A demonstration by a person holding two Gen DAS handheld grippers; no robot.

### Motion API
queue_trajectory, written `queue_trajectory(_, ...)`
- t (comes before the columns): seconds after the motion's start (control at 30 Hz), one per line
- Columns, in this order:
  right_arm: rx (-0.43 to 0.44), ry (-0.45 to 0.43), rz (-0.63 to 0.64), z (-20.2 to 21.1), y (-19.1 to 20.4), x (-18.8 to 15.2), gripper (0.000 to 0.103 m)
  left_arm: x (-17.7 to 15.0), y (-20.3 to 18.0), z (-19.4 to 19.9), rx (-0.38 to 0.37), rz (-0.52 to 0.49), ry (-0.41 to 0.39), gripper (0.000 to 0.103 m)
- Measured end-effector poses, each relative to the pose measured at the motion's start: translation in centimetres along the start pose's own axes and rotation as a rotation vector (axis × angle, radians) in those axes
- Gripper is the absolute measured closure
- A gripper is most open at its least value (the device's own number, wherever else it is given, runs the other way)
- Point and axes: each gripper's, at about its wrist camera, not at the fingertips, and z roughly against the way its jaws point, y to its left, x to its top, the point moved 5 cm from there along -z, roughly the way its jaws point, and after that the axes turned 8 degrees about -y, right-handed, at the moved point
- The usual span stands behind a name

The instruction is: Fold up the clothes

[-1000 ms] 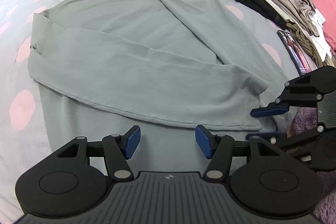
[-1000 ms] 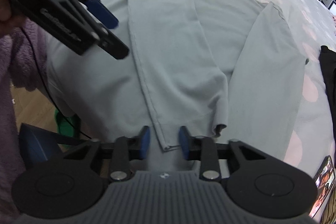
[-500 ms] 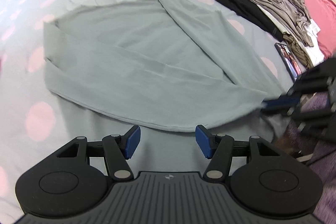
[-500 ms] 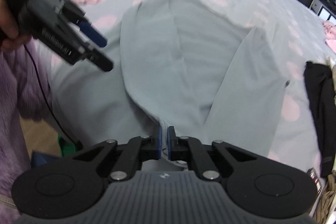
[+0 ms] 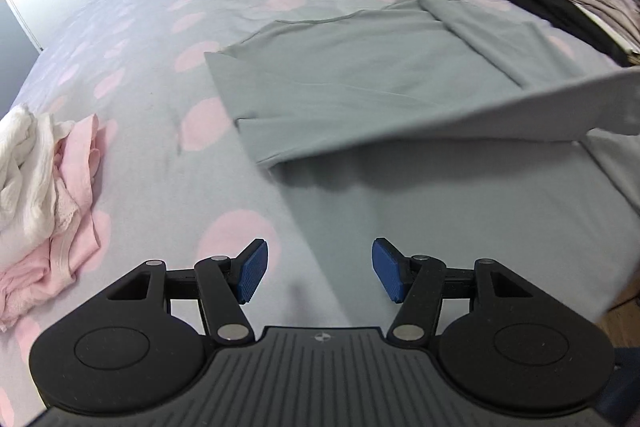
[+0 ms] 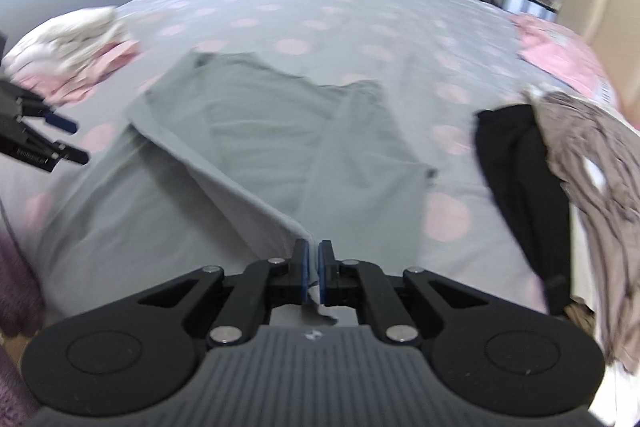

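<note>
Grey garment (image 5: 360, 83): lying spread on the bed, one sleeve folded across its body, the other sleeve's end lifting off the surface and stretching taut toward the right edge of the left wrist view.
Raised sleeve (image 6: 248, 203): running in a straight ridge from the garment's body up into the right tongs, casting a shadow on the cloth under it.
Right tongs (image 6: 313, 269): clamping the sleeve's cuff, the blue pads standing almost together with the fabric pinched between them (a scrap of it is showing behind the pads).
Left tongs (image 5: 318, 271): hovering with jaws spread wide and gripping nothing, the garment's near edge passing below the gap; also showing at the left edge of the right wrist view (image 6: 60, 143).
Bed (image 5: 160, 39): carrying everything, its grey cover dotted with pink.
Pink and white clothes (image 5: 44, 187): sitting in a pile left of the garment, apart from it.
Black and brown clothes (image 6: 560, 163): heaping up on the garment's other side, near but not touching.
</note>
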Motion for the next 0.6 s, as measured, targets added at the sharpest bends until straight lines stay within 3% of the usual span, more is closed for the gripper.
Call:
queue_trajectory(0.3,-0.143,0.003,-0.118,0.2,-4.1,-1.0,0.098,2.4,2.6,-4.7,0.027,0.026,-0.063,0.048)
queue_trajectory(0.37,-0.149,0.012,-0.128,0.0,-4.5,-1.3,0.098,3.1,2.8,-5.4,0.028,0.03,-0.078,0.052)
queue_trajectory(0.5,-0.152,0.026,-0.121,-0.5,-4.4,-1.8,0.097,4.0,2.2,-7.0,0.038,-0.052,-0.089,0.058)
queue_trajectory(0.6,-0.152,0.023,-0.128,-0.5,-4.5,-1.8,0.097,4.2,1.4,-7.9,0.057,-0.136,-0.075,0.069)
